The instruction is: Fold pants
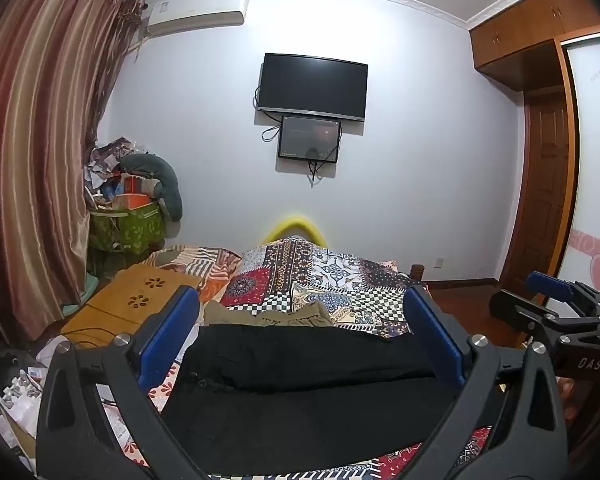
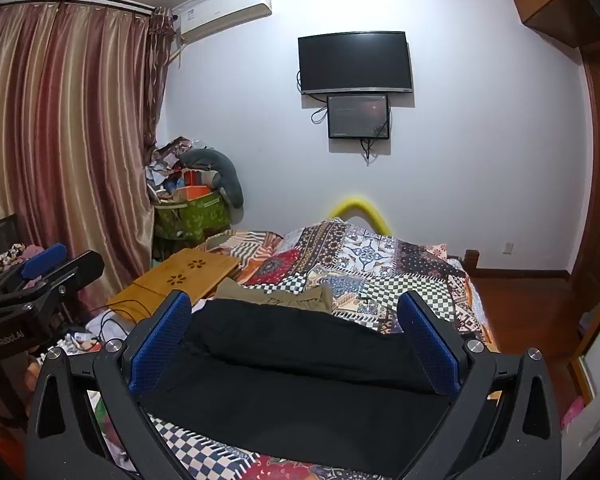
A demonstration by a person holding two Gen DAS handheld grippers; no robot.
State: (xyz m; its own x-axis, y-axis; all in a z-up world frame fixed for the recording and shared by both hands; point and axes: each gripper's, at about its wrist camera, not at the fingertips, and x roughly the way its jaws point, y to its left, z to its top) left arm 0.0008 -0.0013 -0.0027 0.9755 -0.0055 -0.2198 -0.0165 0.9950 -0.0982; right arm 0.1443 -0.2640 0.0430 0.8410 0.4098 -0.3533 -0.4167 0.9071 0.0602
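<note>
**Both grippers wide open above black pants on the bed**

At the far left a striped, red-and-gold satin curtain (image 1: pixel 40 152) hangs from ceiling to floor. Beside it, in the corner, a green patterned fabric bin (image 1: pixel 126 228) is piled high with boxes and papers, and a grey stuffed cushion (image 1: pixel 160 178) is draped over the heap. A white air conditioner (image 1: pixel 198 10) is mounted high on the wall above.

In front of the bin a light bamboo lap tray (image 1: pixel 140 300) with flower-shaped cut-outs lies on the left side of the bed, a thin black cable trailing over it.

The left gripper (image 1: pixel 300 336), with black arms and blue pads, has its jaws spread as far as they go and grips nothing. The folded black pants (image 1: pixel 300 364) lie flat on the patchwork bedspread (image 1: pixel 320 276) below the pads, which do not press on them. Just beyond the pants lies a crumpled olive-khaki garment (image 1: pixel 296 312).

On the wall above, a black flat television (image 1: pixel 312 84) hangs with a smaller dark screen (image 1: pixel 309 138) under it.

The right gripper (image 2: pixel 294 340) is likewise fully open and empty, hovering over the same pants, which fill the space between its blue pads.

At the far right stand a brown wooden wardrobe (image 1: pixel 540 20) and a panelled door.
</note>
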